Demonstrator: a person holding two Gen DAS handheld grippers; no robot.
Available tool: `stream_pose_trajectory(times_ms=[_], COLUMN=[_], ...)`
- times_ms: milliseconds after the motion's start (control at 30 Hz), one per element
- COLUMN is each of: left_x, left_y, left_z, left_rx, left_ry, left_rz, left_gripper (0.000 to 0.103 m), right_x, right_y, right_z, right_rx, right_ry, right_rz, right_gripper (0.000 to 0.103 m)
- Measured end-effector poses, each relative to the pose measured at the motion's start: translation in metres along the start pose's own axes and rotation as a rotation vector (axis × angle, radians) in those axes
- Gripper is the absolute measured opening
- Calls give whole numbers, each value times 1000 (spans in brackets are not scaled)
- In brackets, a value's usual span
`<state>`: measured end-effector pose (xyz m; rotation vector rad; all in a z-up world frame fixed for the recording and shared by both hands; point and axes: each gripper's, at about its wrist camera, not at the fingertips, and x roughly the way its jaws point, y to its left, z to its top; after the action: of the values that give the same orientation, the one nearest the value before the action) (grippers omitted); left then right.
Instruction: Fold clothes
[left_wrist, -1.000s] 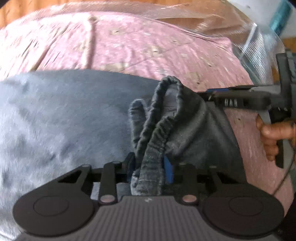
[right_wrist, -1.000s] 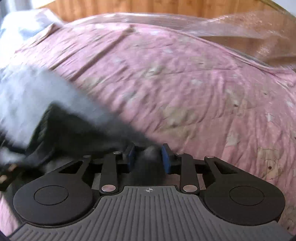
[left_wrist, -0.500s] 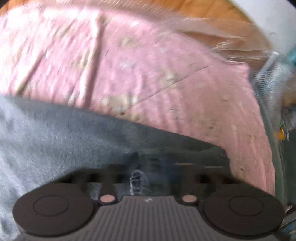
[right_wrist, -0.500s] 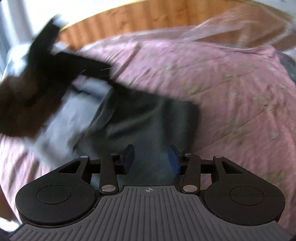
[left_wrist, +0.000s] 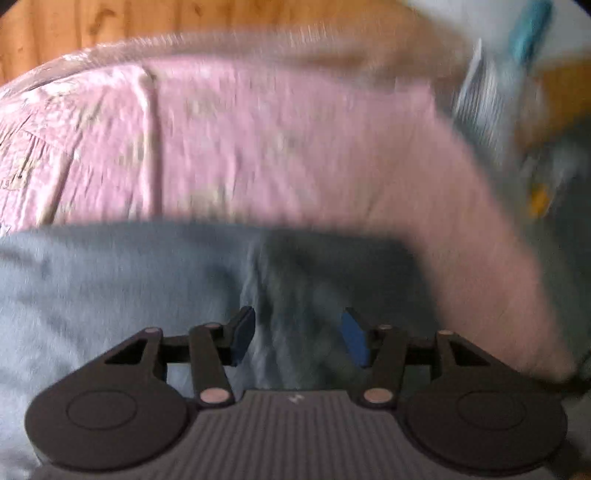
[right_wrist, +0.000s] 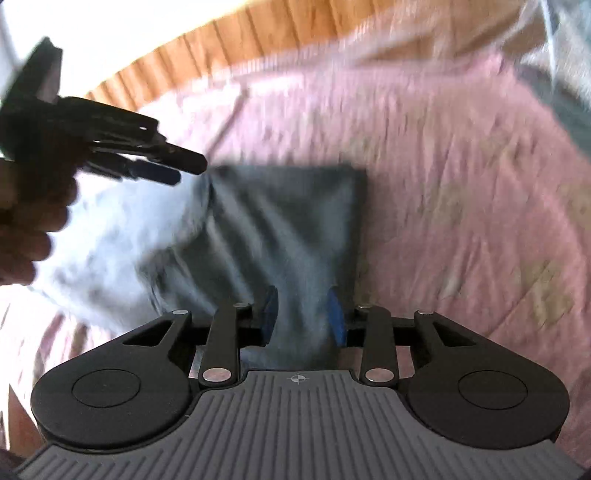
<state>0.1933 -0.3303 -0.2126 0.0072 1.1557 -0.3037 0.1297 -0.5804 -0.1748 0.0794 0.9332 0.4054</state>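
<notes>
Garment flat on bedspread, both grippers opening

Grey garment is seen lying on the pink bedspread, its darker folded part on top. Left gripper is held over the garment, fingers spreading, nothing pinched. Right gripper is held at the garment's near edge, fingers spreading; contact with the cloth cannot be told through blur.

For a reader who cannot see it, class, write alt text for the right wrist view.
A grey garment, partly folded, lies on a pink bedsheet, with the right tool over its near edge, jaws opening and cloth between them. At upper left a hand holds the left tool above the garment's far corner. The picture is blurred.
</notes>
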Motion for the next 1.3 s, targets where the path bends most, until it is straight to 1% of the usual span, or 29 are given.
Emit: stream_pose_trajectory(times_ms=[67, 100, 167, 200, 233, 267, 300, 333, 400, 533, 567, 600, 633, 667, 700, 767, 800, 833, 867, 900, 933, 967, 1000, 1033, 1067, 1100, 1200, 1267, 1300], left_x=[5, -1, -16, -24, -31, -36, -40, -44, -49, -41, -38, -37, -37, -37, -43, -71, -84, -96, -103, -106, -103, -96, -88, -80, -70, -61, -45, -45, -49], left_y=[5, 5, 3, 2, 1, -6, -17, -27, -47, -91, -95, -92, -87, -81, -67, -20, 6, 33, 61, 87, 116, 135, 151, 167, 177, 183, 190, 194, 195], left_z=[-9, -7, 2, 6, 11, 18, 27, 35, 51, 60, 61, 58, 53, 48, 46, 38, 32, 25, 17, 8, -1, -8, -14, -21, -26, -31, -45, -54, -58], left_rx=[4, 2, -2, -3, -5, 12, 38, 65, 123, 311, 360, 395, 424, 453, 431, 335, 269, 196, 124, 52, -30, -86, -128, -170, -190, -191, -198, -221, -239], left_ry=[0, -8, -23, -31, -38, -39, -36, -33, -24, 77, 97, 105, 108, 112, 99, 28, 3, -18, -27, -30, -19, -9, -3, 3, 18, 33, 38, 22, 6], left_rz=[11, 3, -18, -29, -40, -61, -86, -112, -156, -226, -223, -197, -164, -132, -127, -147, -155, -165, -169, -170, -163, -164, -170, -176, -183, -202, -202, -205, -216], left_gripper=[53, 53, 55, 61, 71, 75, 84, 89, 92, 98, 98, 89, 39, 10, 7, 7, 7, 7, 7, 8, 8, 8, 8, 8, 9, 14, 28, 36, 47], right_x=[4, 0, -10, -12, -11, -6, 1, 4, -3, -33, -37, -40, -41, -40, -37, -34, -37, -44, -49, -54, -59, -60, -52, -39, -21, -1, 56, 68, 68], right_y=[1, -1, -9, -12, -15, -16, -16, -10, 14, 86, 103, 120, 134, 145, 155, 167, 170, 173, 175, 176, 177, 177, 177, 177, 179, 180, 182, 188, 190], right_z=[-8, -6, -1, 1, 2, 2, 2, 2, 6, 18, 20, 21, 21, 20, 19, 16, 14, 13, 14, 16, 19, 22, 27, 32, 35, 35, 28, 22, 23], right_rx=[-20, 3, 91, 123, 148, 166, 173, 150, 46, -264, -324, -374, -408, -428, -443, -443, -429, -409, -381, -346, -311, -274, -237, -199, -167, -151, -154, -203, -223], right_ry=[13, 19, -19, -43, -46, -29, 1, 19, -6, -118, -145, -169, -190, -205, -210, -239, -267, -299, -327, -352, -376, -378, -348, -307, -255, -193, 13, 76, 99], right_rz=[-15, -15, -25, -35, -37, -31, -18, -20, -80, -194, -205, -205, -194, -183, -171, -139, -108, -68, -29, 9, 47, 83, 111, 135, 153, 156, 129, 112, 124], right_gripper=[36, 37, 54, 70, 72, 67, 31, 7, 5, 5, 5, 4, 4, 4, 4, 5, 10, 24, 33, 50, 52, 50, 47, 37, 32, 22, 17, 18, 21])
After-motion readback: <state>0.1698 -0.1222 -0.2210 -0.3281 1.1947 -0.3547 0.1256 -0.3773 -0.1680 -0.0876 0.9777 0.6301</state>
